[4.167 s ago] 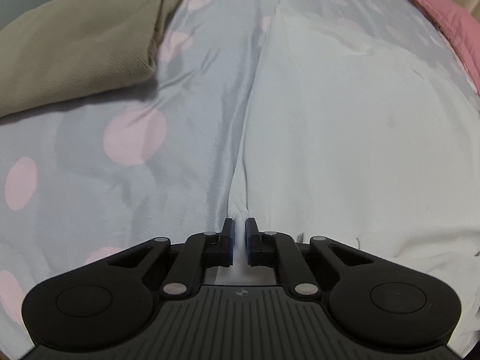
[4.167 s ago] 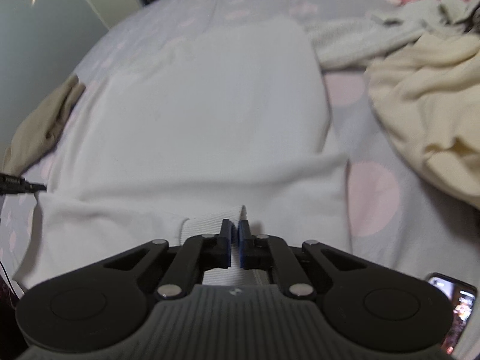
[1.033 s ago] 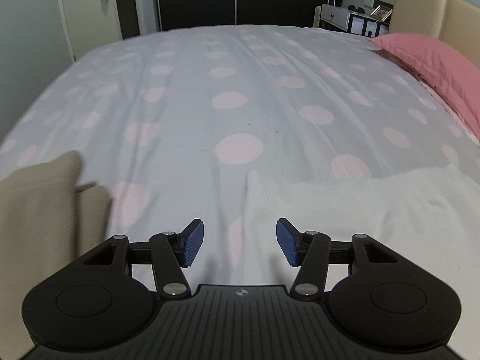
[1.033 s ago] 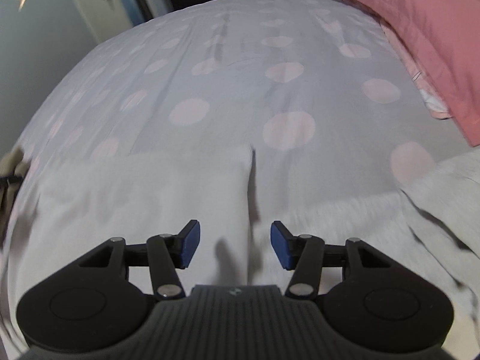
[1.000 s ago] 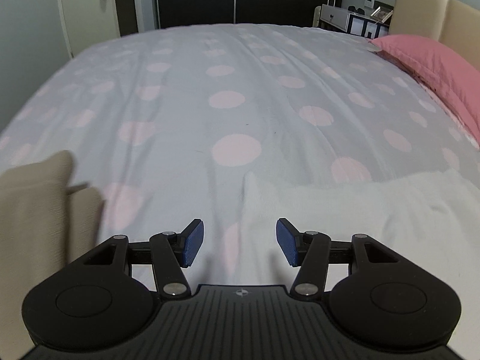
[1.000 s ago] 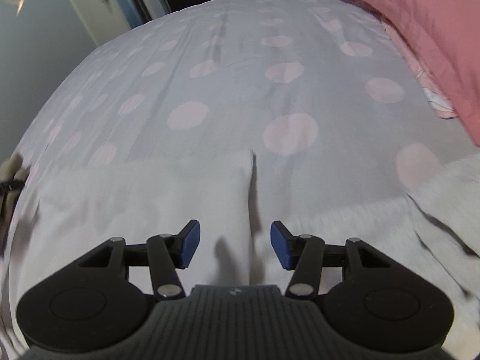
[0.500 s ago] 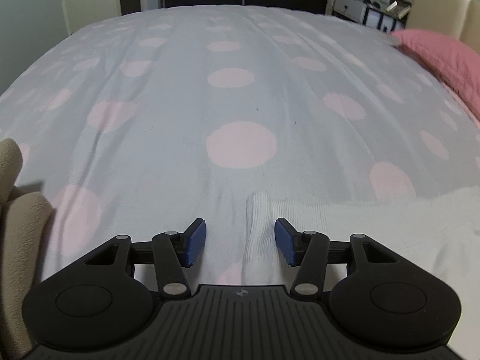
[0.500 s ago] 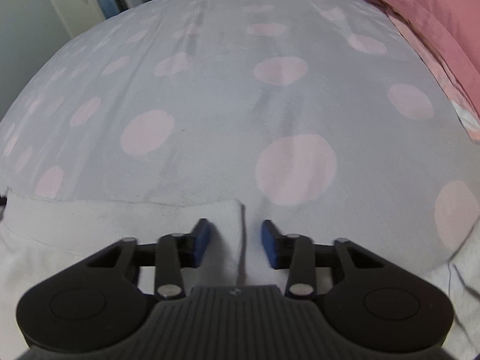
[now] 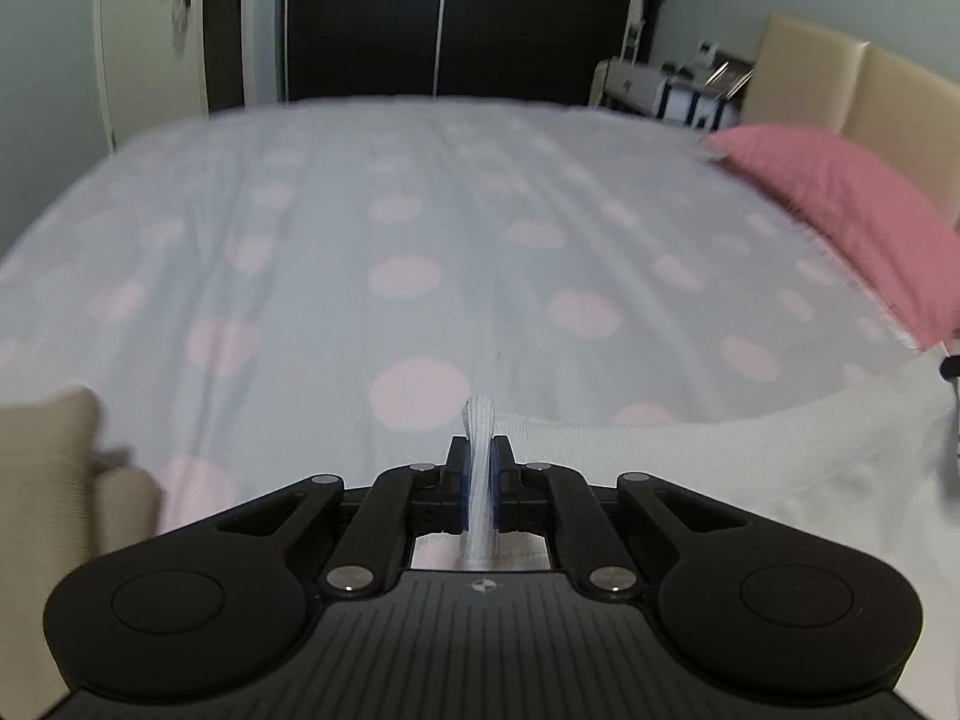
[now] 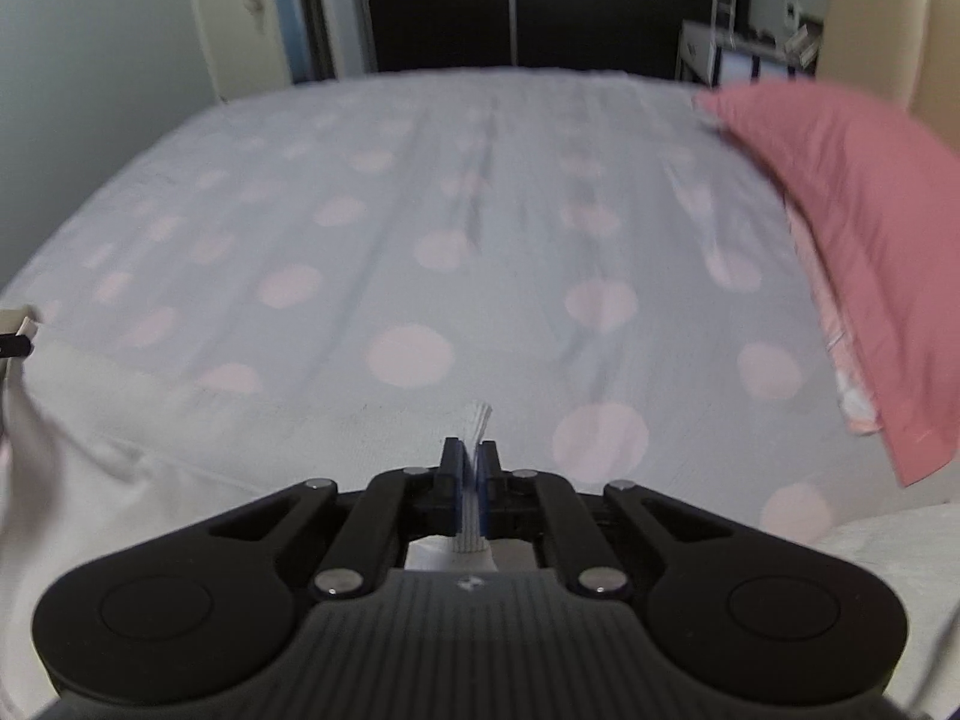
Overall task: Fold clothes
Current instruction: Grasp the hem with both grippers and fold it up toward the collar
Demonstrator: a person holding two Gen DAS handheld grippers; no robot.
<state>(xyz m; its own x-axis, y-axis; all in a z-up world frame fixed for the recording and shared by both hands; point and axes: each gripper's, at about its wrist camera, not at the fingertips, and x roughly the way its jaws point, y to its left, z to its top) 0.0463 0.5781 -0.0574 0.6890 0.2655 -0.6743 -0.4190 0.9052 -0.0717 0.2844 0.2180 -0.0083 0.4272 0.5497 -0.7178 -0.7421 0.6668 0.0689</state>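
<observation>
Nearest the left wrist camera, the left gripper [image 9: 478, 474] is clamping a ribbed corner of the white garment [image 9: 690, 468] between its blue pads, having just closed its jaws onto that cloth. A short tuft of the ribbed edge is sticking up past the fingertips. From that pinched corner the garment is stretching off to the right, its top edge sagging slightly on the way toward the frame's edge. In the lower left a folded beige garment [image 9: 42, 480] is lying on the bed just beside the gripper's body.

In the right wrist view, the right gripper [image 10: 471, 474] is likewise pinching the white garment [image 10: 120, 480], its jaws having just come together on a ribbed corner that is poking up above the pads. The cloth is running away to the left, where it seems to be lifted off the bed, though blur is making that hard to judge. A second pale piece of cloth [image 10: 888, 540] is showing at the lower right.

Beyond both grippers the grey bedspread with pink dots [image 9: 420, 228] is spreading out flat. A pink pillow [image 10: 840, 192] is lying along its right side, against a beige headboard [image 9: 840, 84]. Farthest back, dark wardrobe doors [image 9: 444, 18] are standing behind the bed.
</observation>
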